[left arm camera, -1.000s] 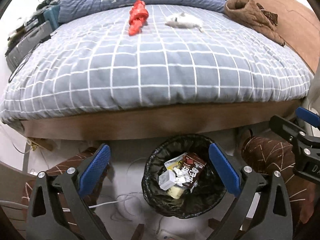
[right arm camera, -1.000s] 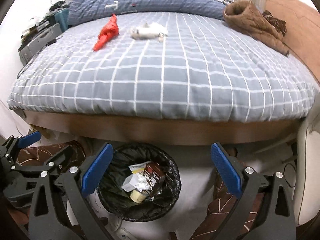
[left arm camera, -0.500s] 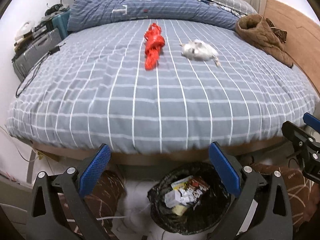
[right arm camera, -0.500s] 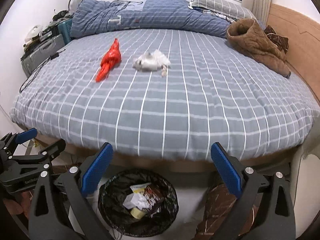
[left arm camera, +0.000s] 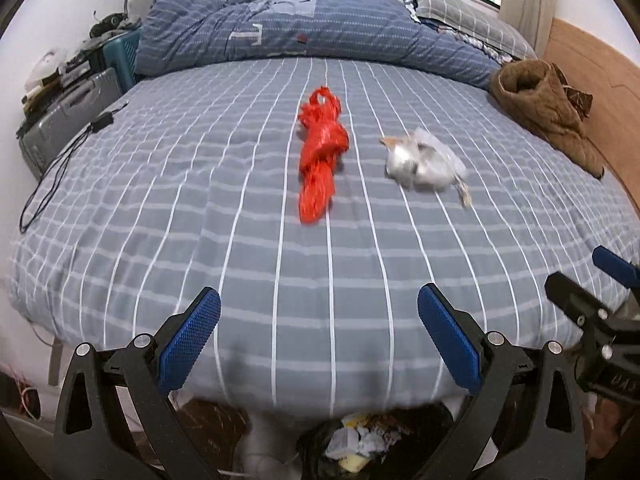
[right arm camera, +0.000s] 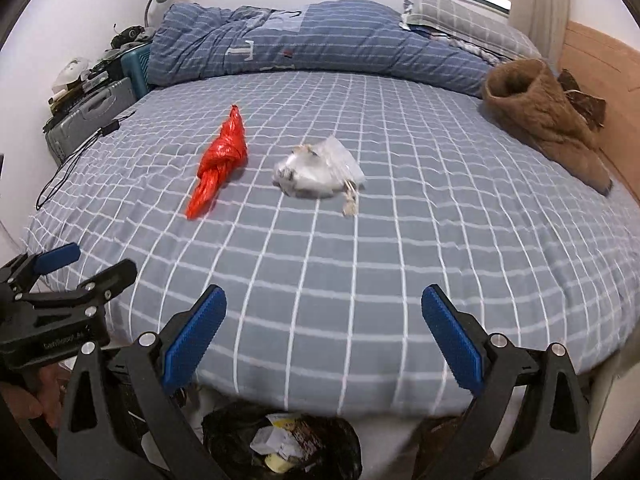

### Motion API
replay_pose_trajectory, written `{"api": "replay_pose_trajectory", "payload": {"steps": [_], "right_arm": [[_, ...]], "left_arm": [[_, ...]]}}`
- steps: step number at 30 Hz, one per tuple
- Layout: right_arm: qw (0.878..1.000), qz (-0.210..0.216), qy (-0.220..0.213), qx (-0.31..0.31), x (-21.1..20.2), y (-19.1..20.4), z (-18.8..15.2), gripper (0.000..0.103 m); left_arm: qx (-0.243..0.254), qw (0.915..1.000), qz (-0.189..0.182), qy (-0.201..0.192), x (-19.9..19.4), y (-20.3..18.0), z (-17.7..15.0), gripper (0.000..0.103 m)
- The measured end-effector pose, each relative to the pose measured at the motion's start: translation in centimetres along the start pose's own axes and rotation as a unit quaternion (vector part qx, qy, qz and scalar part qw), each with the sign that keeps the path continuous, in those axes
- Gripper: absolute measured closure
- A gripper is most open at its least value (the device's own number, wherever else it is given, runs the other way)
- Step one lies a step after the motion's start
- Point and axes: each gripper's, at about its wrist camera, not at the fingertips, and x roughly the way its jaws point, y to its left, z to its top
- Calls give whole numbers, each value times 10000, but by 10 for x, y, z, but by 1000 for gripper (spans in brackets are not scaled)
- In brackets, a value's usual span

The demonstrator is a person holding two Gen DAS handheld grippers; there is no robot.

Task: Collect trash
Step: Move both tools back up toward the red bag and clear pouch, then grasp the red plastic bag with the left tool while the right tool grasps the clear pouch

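A knotted red plastic bag [left arm camera: 322,154] [right arm camera: 219,162] and a crumpled clear wrapper [left arm camera: 422,160] [right arm camera: 316,172] lie side by side in the middle of the grey checked bed [left arm camera: 200,200] [right arm camera: 440,220]. A black-lined trash bin [left arm camera: 360,446] [right arm camera: 280,444] with scraps in it stands on the floor at the bed's foot. My left gripper [left arm camera: 319,340] and right gripper [right arm camera: 324,338] are both open and empty, held over the bed's near edge, well short of the trash. The left gripper also shows at the left of the right wrist view [right arm camera: 70,276].
A folded blue duvet [left arm camera: 304,28] and a pillow [left arm camera: 468,20] lie at the head. A brown jacket [left arm camera: 548,108] [right arm camera: 544,116] lies on the bed's right side. A suitcase [left arm camera: 68,116] and clutter stand left of the bed, with a black cable [left arm camera: 52,176] on the sheet.
Both grippers have risen from over the bin to above the bed's near edge and tilted up. The bin has slid to the bottom of both views. The trash on the bed looks nearer.
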Motion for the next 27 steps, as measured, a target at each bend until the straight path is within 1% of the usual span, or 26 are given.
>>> {"api": "replay_pose_trajectory", "payload": {"steps": [6,9,15,20,22,24,27], "right_arm": [[9999,41,-34,-98,40,1,37,9],[9999,69,-20,-128,65,0,55,15],[9998,142,11,-131,120,0,83,15],[9993,374,88,4,161,-1,96,17],[9993,354,79,-29,174,0,99,20],[9989,433,173,38,188,-2,99,24],[9984,505,227,139,201,-5,96,25]], "left_arm": [[-29,10000,34,-55,36,7,45,6],[-60,10000,36,-55,55,12,62,6],[29,10000,-2,-35,108,15,97,7],[70,9999,-49,-96,143,20,114,7],[108,9997,-173,-102,157,21,119,7],[130,9996,-239,-67,168,20,120,9],[131,9991,-405,-67,178,17,120,9]]}}
